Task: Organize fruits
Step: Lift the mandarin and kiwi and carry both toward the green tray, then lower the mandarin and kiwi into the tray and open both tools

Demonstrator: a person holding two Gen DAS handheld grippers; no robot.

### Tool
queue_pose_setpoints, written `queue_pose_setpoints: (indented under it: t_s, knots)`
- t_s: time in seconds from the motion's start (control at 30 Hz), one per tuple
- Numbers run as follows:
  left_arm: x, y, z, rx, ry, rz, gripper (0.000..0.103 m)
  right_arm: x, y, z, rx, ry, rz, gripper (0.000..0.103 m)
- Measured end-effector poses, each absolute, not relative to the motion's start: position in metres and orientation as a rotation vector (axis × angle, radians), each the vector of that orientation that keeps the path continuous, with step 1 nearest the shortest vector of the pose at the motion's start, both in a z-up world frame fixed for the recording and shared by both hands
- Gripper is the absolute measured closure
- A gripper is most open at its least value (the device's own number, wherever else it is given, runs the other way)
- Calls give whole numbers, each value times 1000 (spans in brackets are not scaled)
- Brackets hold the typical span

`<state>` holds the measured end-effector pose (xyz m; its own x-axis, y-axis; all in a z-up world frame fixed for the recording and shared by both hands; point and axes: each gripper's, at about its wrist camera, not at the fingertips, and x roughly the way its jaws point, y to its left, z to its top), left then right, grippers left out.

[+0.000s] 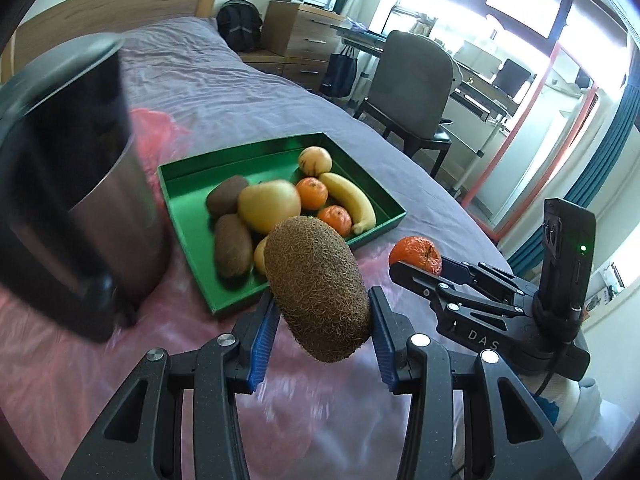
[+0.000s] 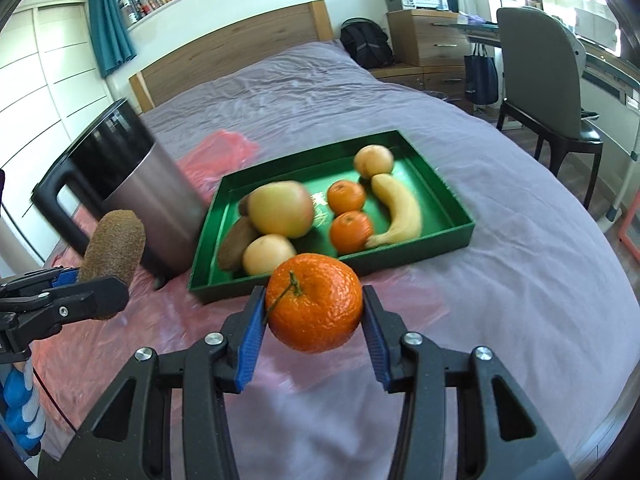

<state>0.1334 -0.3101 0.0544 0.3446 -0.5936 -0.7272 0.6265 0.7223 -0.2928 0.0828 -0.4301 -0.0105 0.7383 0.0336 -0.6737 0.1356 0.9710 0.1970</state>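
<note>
- The left tongs (image 1: 324,316) pinch a fuzzy brown kiwi (image 1: 318,288) between their blue pads, held in the air above the pink plastic sheet (image 1: 60,360) on the bed (image 1: 224,80).
- The right tongs (image 2: 314,312) pinch a mandarin (image 2: 314,302), stem facing the camera, also lifted clear of the sheet.
- Both fruits hang just short of the near edge of the green tray (image 2: 448,240), which lies mid-bed.
- In the tray: two kiwis at its left side, a big yellow-red apple (image 2: 280,208), two smaller pale round fruits, two mandarins and a banana (image 2: 398,210) toward its right edge.
- A steel bin with a black lid (image 2: 136,188) stands tilted in view just left of the tray.
</note>
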Motion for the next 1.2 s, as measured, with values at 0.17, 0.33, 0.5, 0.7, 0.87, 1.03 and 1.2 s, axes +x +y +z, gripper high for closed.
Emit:
queue_pose_setpoints:
  t_s: [0.17,0.33,0.5,0.7,0.87,1.03,1.2]
  knots:
    - [173,-346,49,56,913,-789,64,110,-456,-11,237,715,-76,24]
    - [209,-375,38,81,901,-762,64,142,-474,-18,230,704,-87,24]
    - [238,-392,29,109,891,-729,64,164,-484,-25,229,695,-92,24]
    - [261,-412,9,150,906,-690,64,187,-493,-39,227,696,-100,24]
    - [277,-422,-7,175,929,-655,64,199,-494,-50,217,710,-104,24]
    - [288,-428,-20,191,952,-623,68,202,-495,-56,203,707,-103,23]
    - [291,-429,-20,192,961,-614,68,206,-492,-57,164,709,-112,21]
